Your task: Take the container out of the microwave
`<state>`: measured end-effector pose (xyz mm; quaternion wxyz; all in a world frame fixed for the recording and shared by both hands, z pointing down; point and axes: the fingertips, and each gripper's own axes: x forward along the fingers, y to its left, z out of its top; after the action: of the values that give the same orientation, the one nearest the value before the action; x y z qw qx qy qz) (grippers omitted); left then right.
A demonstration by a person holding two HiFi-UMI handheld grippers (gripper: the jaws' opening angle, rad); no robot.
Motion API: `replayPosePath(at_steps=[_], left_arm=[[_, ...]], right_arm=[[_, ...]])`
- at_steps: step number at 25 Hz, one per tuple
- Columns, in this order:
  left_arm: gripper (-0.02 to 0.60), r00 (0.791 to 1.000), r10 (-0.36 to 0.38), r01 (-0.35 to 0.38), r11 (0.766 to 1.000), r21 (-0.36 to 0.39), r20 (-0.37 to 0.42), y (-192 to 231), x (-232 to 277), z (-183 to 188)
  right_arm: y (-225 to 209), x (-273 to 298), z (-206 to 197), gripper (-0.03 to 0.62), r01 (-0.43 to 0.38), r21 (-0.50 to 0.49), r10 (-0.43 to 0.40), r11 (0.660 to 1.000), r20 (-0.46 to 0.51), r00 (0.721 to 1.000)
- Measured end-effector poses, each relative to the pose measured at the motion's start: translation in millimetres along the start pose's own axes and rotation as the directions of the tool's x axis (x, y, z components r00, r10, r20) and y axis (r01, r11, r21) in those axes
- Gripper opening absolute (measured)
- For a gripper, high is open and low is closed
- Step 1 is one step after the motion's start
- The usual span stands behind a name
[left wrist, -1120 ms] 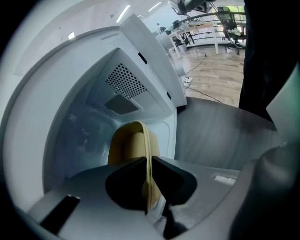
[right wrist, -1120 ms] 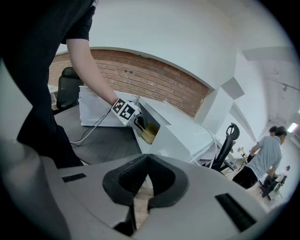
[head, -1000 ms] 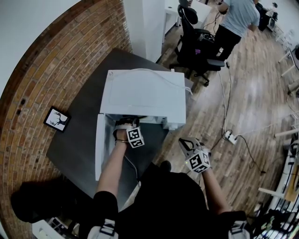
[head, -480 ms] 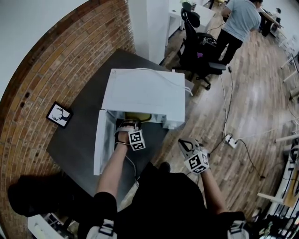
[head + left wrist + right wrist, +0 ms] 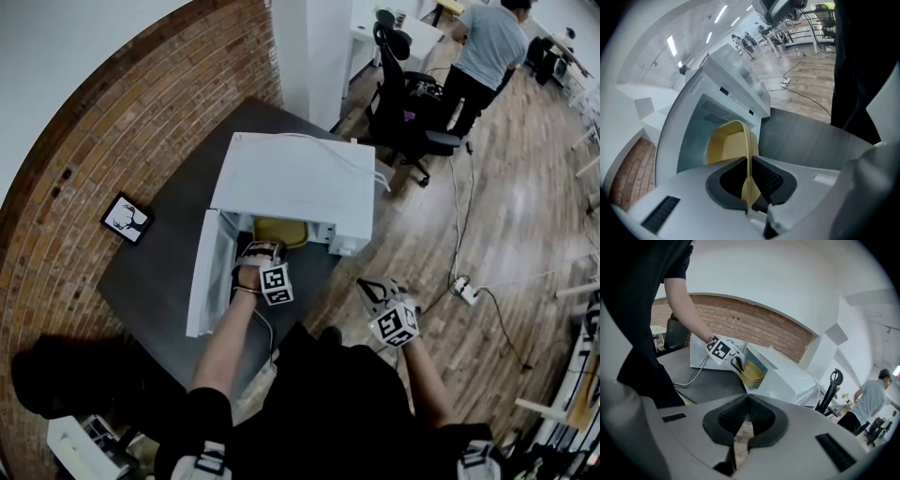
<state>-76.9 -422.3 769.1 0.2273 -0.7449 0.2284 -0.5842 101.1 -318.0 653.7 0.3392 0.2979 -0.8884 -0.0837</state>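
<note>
At the white microwave [image 5: 295,183] mouth, my left gripper [image 5: 256,252] jaws pinch the yellow plastic container [image 5: 279,231] by one thin wall; my right gripper [image 5: 375,291] hangs clenched, empty. I judge this one-sided grip could tilt it, snagging the opening.

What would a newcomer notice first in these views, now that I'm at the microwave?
The white microwave on the dark table stands out first, its door swung open at the left and a yellow container at its mouth. The left gripper is clamped on the container's rim. The right gripper hangs shut and empty beyond the table's edge, over the wooden floor.
</note>
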Motion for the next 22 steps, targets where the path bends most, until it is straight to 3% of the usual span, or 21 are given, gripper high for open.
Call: replayPosePath(at_steps=[22], left_arm=[[0.031,0.999,-0.032,0.033,0.999,-0.035,0.011,-52,-64,32]], right_arm=[[14,-4,16,0.000,-0.060,-0.045,0.064,0.997,0.090,0.994]])
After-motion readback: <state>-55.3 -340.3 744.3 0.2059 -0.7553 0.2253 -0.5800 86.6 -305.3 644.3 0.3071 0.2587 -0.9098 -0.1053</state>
